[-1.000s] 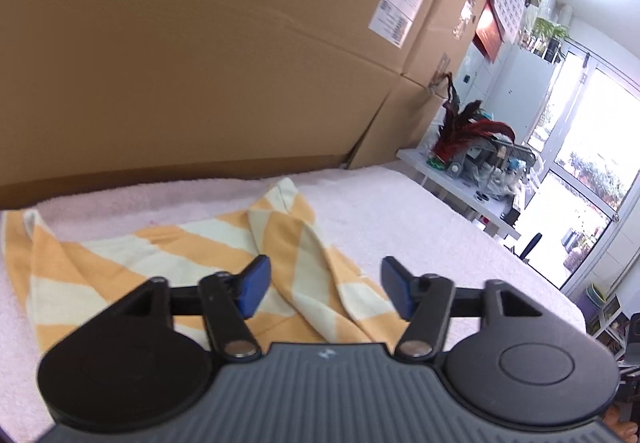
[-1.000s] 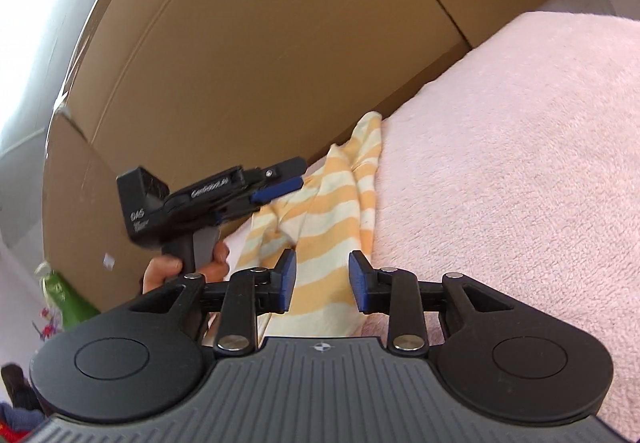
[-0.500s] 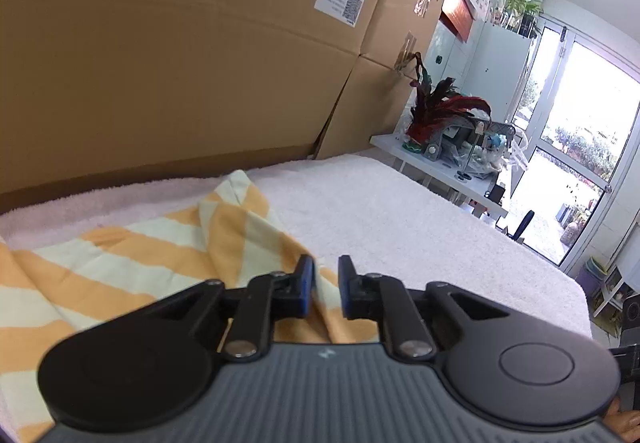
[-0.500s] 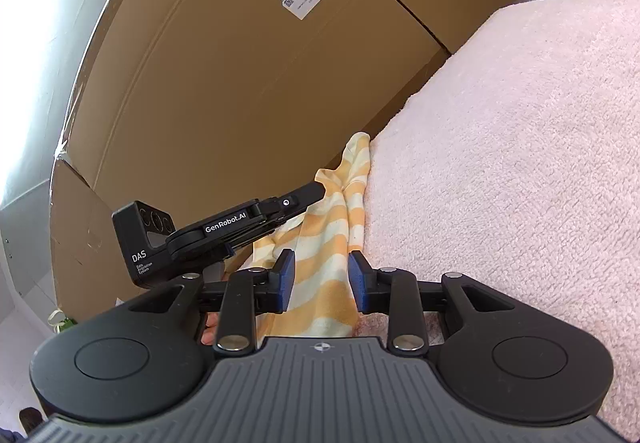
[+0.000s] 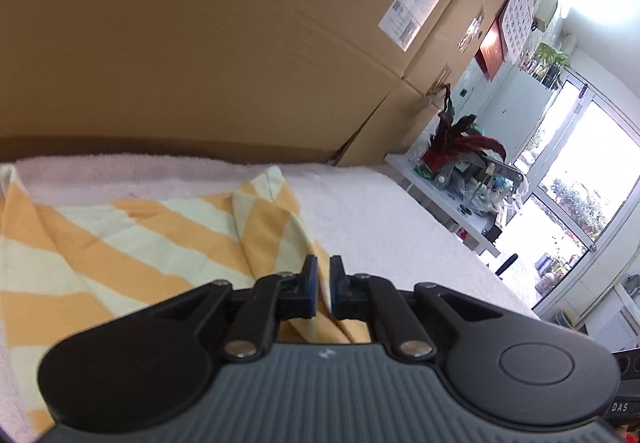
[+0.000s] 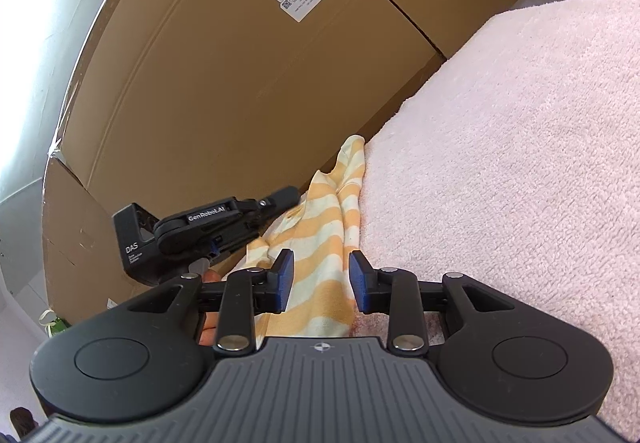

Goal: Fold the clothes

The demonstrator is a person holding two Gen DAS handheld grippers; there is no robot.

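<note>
Pinching: left gripper (image 5: 324, 285) had its jaws together on a raised fold of the cloth (image 5: 132, 243); a thin strip of fabric showed between the blue pads (image 5: 310, 283), so I read it as clamped on the cloth, not shut on air.
Right gripper (image 6: 320, 283): jaws apart, with the cloth's near edge lying between and under them; pads not pressing on it.
Cloth: orange-and-cream striped, lying on the pink towel (image 6: 520, 163) that covered the surface, bunched along the side next to the cardboard box (image 6: 240, 83); several loose folds, far corner peaked up.
Left gripper from the right view (image 6: 224, 227): low over the cloth's box-side edge, fingertips on the fabric; part of a hand (image 6: 208, 279) visible under it.
Step in hand (judged): securing two grasp points on one edge ahead of a lift or spread.
Doing it well (judged): right jaws should close on a single layer at the hem, not a bunched wad; a grip well apart from the left one would let the edge be drawn taut.
Risk (judged): the left pinch looked shallow, near the pad tips; a fast pull could slip it. The towel's pile may drag on the cloth, so lift before moving sideways.
Clearance: box close behind; keep the cloth off it.
</note>
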